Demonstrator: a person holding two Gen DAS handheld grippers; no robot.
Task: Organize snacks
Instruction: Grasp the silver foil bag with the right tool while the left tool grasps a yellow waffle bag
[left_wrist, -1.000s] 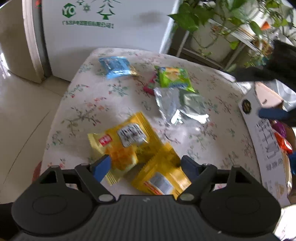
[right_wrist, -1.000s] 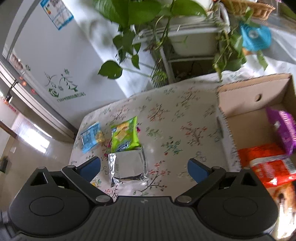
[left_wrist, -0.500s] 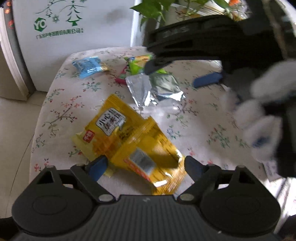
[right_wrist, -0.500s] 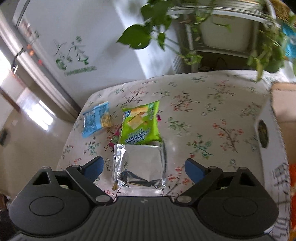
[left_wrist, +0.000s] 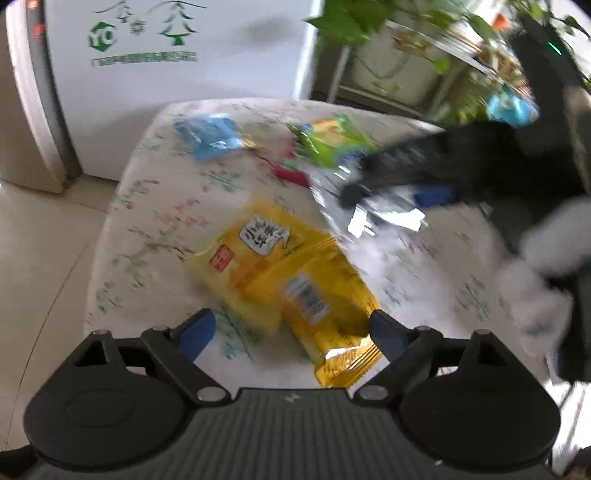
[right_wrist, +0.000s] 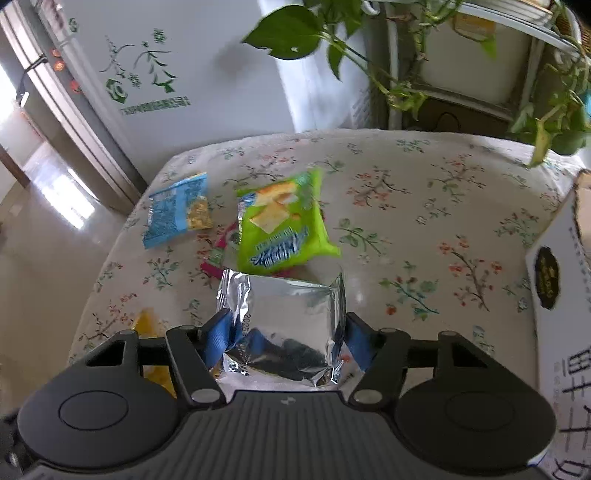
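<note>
Lettering on the packets was too blurred to read; the fridge (right_wrist: 207, 74) bore a green tree logo. Right gripper (right_wrist: 286, 336) had just been closing and pinched the silver packet (right_wrist: 284, 317) on the worktop (right_wrist: 424, 206). Left gripper (left_wrist: 291, 332) had just been opening, spread around two yellow packets (left_wrist: 295, 280). Only the right view showed the white box (right_wrist: 561, 295).
</note>
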